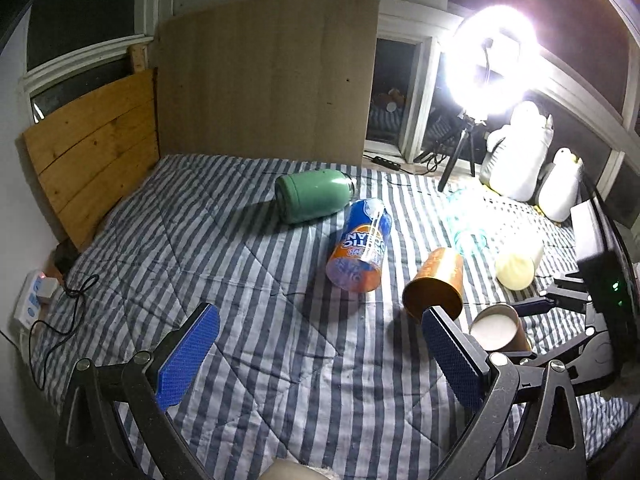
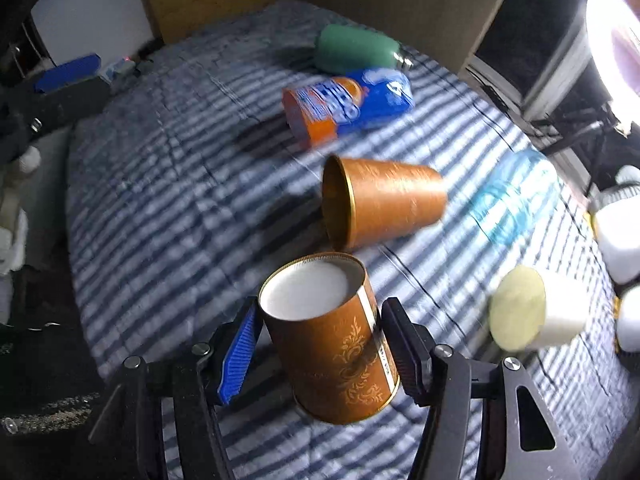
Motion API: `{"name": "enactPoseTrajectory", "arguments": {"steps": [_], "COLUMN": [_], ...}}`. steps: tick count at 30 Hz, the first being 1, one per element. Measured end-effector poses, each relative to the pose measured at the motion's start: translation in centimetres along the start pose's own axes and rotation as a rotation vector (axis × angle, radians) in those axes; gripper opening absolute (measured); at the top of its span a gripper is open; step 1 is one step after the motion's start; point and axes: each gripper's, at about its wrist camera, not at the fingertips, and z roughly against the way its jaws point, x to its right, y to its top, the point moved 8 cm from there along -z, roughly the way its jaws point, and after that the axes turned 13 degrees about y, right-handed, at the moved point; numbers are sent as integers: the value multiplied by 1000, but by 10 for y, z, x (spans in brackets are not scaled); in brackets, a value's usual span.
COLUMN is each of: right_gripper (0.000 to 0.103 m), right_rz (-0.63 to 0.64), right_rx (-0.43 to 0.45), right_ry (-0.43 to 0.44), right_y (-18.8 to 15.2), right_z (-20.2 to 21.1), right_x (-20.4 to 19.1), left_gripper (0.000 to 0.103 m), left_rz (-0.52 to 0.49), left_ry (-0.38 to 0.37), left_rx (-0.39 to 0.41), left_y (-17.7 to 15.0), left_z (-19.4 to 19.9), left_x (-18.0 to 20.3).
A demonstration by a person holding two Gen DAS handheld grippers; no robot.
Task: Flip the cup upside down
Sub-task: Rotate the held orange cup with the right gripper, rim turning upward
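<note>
The right gripper (image 2: 320, 344) clamps an ornate brown paper cup (image 2: 332, 344) above the striped quilt (image 2: 160, 200), just in front of a fallen copper cup (image 2: 384, 204); rolling slowly keeps the grip square, while the left gripper (image 1: 320, 356) hangs open, empty

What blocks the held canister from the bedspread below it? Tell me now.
Nothing visible does. The right gripper holds the brown canister above bare striped bedspread. The copper cup lies on its side just beyond, apart from it.

Black linkage-arm tool (image 1: 320, 356) frames, silver screws, ridged blue pads (image 1: 188, 356).
</note>
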Motion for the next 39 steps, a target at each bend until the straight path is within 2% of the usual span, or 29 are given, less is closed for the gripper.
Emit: {"name": "enactPoseTrajectory", "arguments": {"steps": [4, 12, 16, 22, 25, 27, 31, 39], "right_gripper": [57, 59, 67, 67, 67, 67, 67, 67], "right_rz": [27, 140, 171, 130, 67, 7, -96, -192], "right_rx": [-33, -74, -44, 34, 88, 132, 220, 305], "right_ry": [-47, 19, 39, 71, 67, 65, 39, -1], "right_y": [0, 22, 34, 42, 37, 30, 8, -46], "right_z": [9, -15, -11, 10, 26, 38, 66, 102], "right_x": [4, -28, -43, -43, -32, -20, 2, 24], "left_gripper": [102, 102, 102, 102, 102, 102, 102, 102], "left_rz": [1, 34, 64, 94, 113, 128, 173, 514], "left_ry": [-9, 32, 65, 54, -9, -72, -144, -253], "left_rx": [1, -12, -28, -62, -126, -206, -345, -606], "left_y": [-2, -6, -12, -21, -31, -41, -58, -85], "left_z": [3, 3, 1, 1, -5, -15, -38, -72], "left_x": [3, -20, -37, -40, -24, -7, 24, 61]}}
